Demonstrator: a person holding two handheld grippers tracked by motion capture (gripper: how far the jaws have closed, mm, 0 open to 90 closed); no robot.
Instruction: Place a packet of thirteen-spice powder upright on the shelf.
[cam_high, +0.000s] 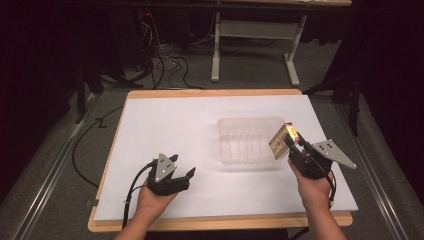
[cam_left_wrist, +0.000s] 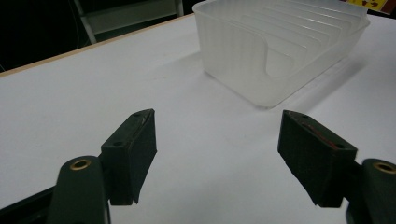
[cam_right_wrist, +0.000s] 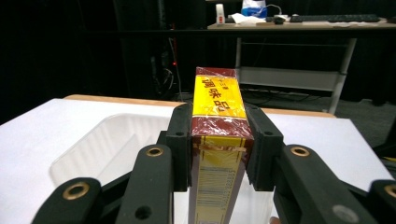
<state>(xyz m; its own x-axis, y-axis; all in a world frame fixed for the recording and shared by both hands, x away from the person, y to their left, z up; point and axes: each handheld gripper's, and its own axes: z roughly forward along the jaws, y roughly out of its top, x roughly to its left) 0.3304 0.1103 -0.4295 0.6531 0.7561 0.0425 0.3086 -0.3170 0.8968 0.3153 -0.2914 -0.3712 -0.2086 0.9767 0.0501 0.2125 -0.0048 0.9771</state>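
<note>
A red-and-yellow cardboard box (cam_right_wrist: 218, 140) is pinched by the right gripper (cam_high: 294, 146) at centre frame — the left gripper (cam_left_wrist: 217, 154) is spread, empty, near the translucent plastic tub (cam_left_wrist: 280, 51).

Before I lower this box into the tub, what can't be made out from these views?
- Box lower end: cut off by the right gripper view's bottom edge, flanked by the jaws.
- Tub near right corner: high view, behind the box.
- Box print: high view, too small and glared.
</note>
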